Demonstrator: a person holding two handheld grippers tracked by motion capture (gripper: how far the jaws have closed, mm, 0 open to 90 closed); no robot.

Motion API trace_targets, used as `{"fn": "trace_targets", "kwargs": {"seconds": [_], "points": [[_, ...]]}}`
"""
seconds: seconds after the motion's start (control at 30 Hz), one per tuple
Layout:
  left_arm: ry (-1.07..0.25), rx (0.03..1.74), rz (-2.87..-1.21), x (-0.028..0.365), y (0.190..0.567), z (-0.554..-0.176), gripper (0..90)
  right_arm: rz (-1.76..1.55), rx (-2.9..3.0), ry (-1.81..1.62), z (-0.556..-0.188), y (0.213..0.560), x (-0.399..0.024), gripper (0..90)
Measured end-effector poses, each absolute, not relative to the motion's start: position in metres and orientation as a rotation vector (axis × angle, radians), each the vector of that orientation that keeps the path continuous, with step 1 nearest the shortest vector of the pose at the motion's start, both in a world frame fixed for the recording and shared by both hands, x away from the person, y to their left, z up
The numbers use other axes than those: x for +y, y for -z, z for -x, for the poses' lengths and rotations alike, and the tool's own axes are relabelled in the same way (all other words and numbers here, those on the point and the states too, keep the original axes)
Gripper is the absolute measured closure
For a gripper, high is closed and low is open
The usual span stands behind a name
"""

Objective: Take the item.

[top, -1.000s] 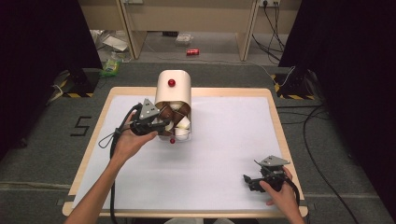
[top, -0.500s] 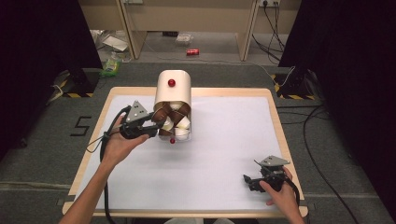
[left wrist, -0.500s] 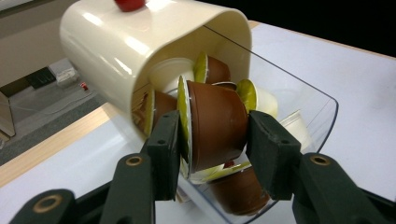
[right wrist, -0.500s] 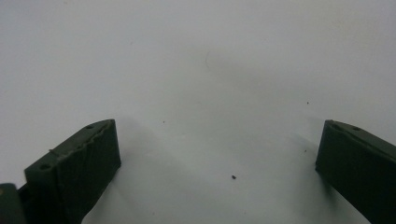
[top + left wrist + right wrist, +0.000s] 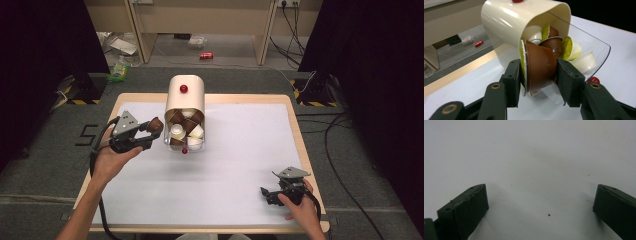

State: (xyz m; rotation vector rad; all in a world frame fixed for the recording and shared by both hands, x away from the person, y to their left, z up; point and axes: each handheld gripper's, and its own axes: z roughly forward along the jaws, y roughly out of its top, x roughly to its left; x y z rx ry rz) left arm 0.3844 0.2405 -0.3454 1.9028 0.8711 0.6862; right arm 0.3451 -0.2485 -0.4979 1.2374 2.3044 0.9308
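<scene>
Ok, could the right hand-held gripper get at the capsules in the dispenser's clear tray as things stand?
Probably yes. The right hand-held gripper sits open at the table's near right corner with bare white tabletop between it and the clear tray. The left hand-held gripper, shut on a brown capsule, crowds only the tray's left side.

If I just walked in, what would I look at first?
Probably the cream dispenser at the back middle of the white table, with its clear tray full of brown and white pods. Just left of it, the left tongs are pinching one brown pod with a green lid. The right tongs rest open near the table's front right corner.
</scene>
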Motion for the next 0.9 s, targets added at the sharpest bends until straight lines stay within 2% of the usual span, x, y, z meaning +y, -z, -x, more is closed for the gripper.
{"fn": "trace_targets", "kwargs": {"seconds": [0.9], "points": [[-0.687,1.056,-1.867,0.287,0.397,-0.383,55.3,-1.237,2.304,-0.93,-0.345,0.498,-0.249,0.4]]}}
